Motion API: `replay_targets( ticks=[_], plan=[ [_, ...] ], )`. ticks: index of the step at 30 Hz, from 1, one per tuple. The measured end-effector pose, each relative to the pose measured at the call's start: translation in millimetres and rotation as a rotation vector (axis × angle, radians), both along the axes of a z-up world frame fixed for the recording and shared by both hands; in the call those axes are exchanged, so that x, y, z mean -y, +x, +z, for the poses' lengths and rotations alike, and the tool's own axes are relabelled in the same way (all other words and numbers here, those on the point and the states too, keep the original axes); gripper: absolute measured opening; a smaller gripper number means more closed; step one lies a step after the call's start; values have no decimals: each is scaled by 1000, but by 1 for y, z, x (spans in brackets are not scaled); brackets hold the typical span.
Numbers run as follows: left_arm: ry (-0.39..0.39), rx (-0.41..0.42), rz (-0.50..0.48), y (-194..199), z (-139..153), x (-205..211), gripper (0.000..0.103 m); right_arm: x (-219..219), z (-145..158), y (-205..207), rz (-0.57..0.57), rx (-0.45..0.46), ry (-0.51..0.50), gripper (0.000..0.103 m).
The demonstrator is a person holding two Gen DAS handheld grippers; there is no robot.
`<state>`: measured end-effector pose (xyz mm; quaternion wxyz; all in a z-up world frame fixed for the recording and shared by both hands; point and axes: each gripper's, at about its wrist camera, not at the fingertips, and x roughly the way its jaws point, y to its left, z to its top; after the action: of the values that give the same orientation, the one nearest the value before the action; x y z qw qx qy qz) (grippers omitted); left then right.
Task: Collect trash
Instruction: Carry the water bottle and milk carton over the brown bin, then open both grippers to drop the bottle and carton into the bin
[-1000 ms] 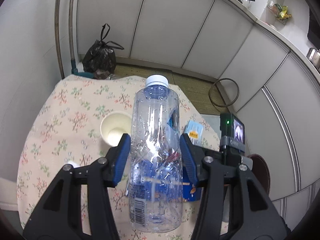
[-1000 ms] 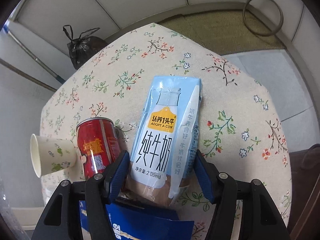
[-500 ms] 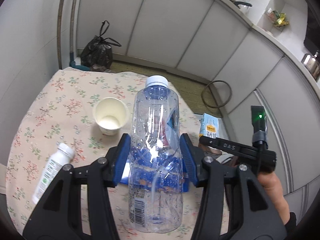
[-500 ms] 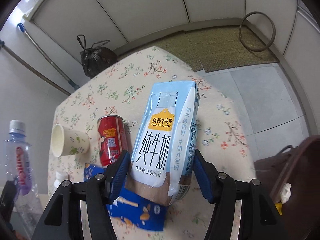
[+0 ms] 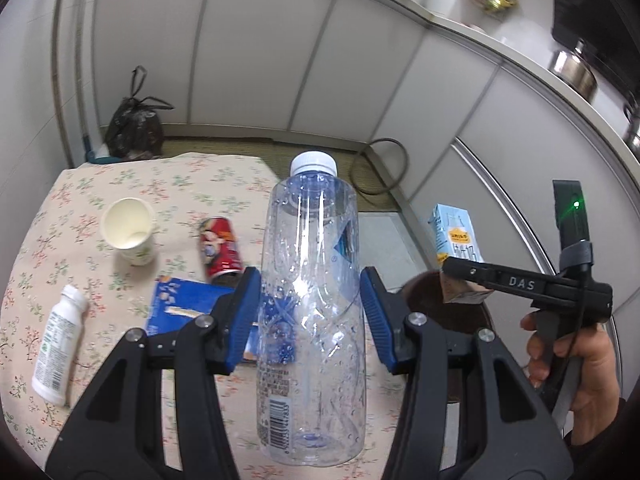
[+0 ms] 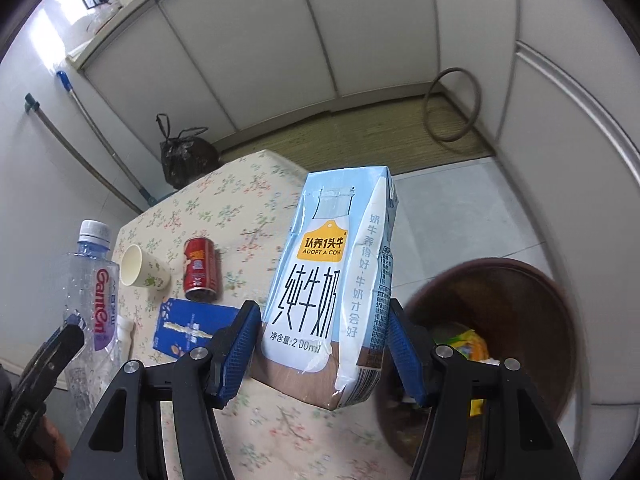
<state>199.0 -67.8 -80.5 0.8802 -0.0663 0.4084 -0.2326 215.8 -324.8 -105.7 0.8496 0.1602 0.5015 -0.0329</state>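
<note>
Plastic first, at the left — the left gripper (image 5: 310,312) has its blue pads pressed on a clear bottle (image 5: 312,300), held cap-up above the floral table (image 5: 60,208). Since a second ago it has drifted sideways, so a white bottle (image 5: 58,344), cup (image 5: 129,230), red can (image 5: 221,247) and blue packet (image 5: 188,306) (all trash left on the cloth) now show beneath it. To the right, the right gripper (image 6: 320,348) clamps a milk carton (image 6: 332,292); it has lifted off the table and swung out beside the edge, and a brown bin (image 6: 532,292) has come into view just under it — some wrappers already inside. Dropping the carton looks close; the bottle likely follows.
</note>
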Motion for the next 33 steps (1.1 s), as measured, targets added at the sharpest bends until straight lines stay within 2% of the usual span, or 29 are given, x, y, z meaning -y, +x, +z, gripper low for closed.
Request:
replay_targets(
  ticks=[6,7,11,13,16,24,33],
  plan=[
    [9,10,-89,-18,3,40,53,44,13,-39,-43,10,-32,62],
    [8,5,-104,-21,2,46,53,49,13,-44,-49,7,-35,52],
    [19,-17,-167,-30,-9,79,53,77,2,-63,-65,-34,-21,40],
    [26,-27,-191,-33,-16,96,53,88,-11,-67,-66,-77,-22,25],
    [32,-53,-226,-35,-25,119,53,106,-27,-74,-91,-126,-25,24],
    [56,-70,-318,-45,-46,179,53,133,-30,-86,-116,-132,-27,24],
    [58,-80,-366,-45,-70,219,54,162,-39,-97,-172,-159,-36,25]
  ],
)
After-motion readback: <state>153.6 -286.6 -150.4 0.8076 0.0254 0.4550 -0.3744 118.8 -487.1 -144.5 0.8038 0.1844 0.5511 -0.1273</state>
